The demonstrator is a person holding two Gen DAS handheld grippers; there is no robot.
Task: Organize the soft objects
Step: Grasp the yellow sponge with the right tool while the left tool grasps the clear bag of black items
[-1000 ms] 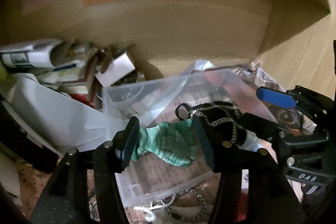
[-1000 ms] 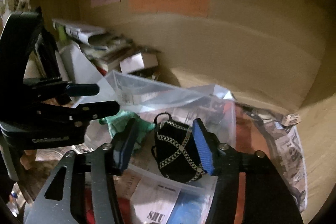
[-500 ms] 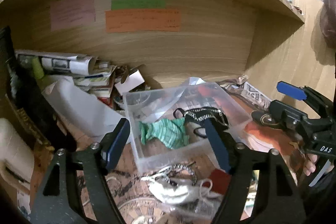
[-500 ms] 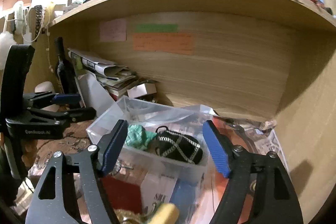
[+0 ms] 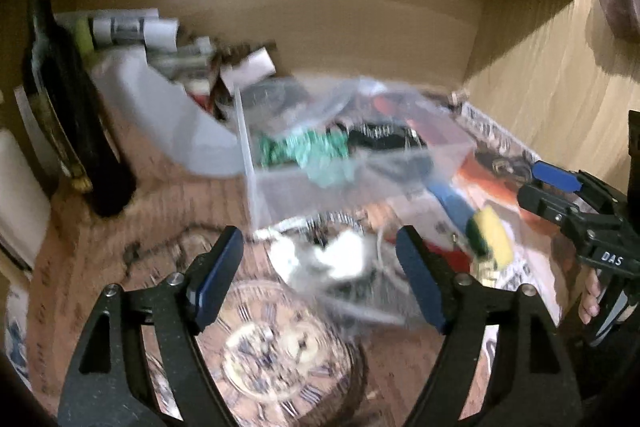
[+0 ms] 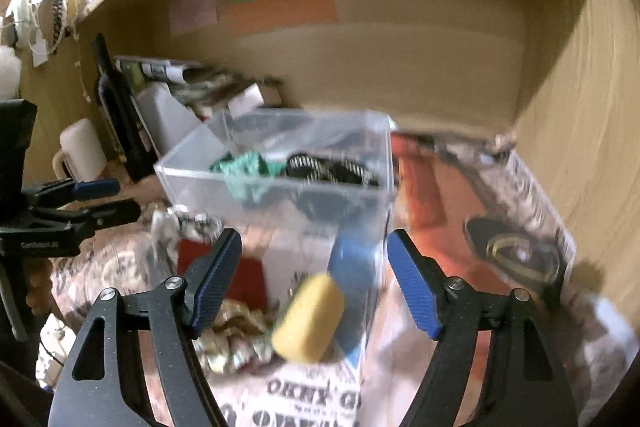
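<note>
A clear plastic box [image 5: 256, 163] [image 6: 188, 183] stands on the cluttered desk and holds a green cloth [image 5: 316, 151] [image 6: 248, 171] and a black pouch with white trim [image 5: 380, 137] [image 6: 332, 169]. My left gripper [image 5: 320, 275] is open and empty, in front of the box, above a white crumpled soft thing [image 5: 340, 259]. My right gripper [image 6: 312, 275] is open and empty, just above a yellow sponge [image 6: 308, 319] that also shows in the left wrist view [image 5: 490, 231]. Both views are blurred.
A dark bottle [image 5: 76, 131] and a white mug [image 6: 82, 149] stand at the left. Papers and rolls [image 5: 132, 27] pile at the back left. Newspaper [image 6: 532, 195] covers the right of the desk. A clock-face print [image 5: 280, 343] lies in front. Wooden walls close the back and right.
Both grippers have pulled back from the box, leaving the green cloth and the black pouch inside it. The yellow sponge and the white soft thing have come into view.
</note>
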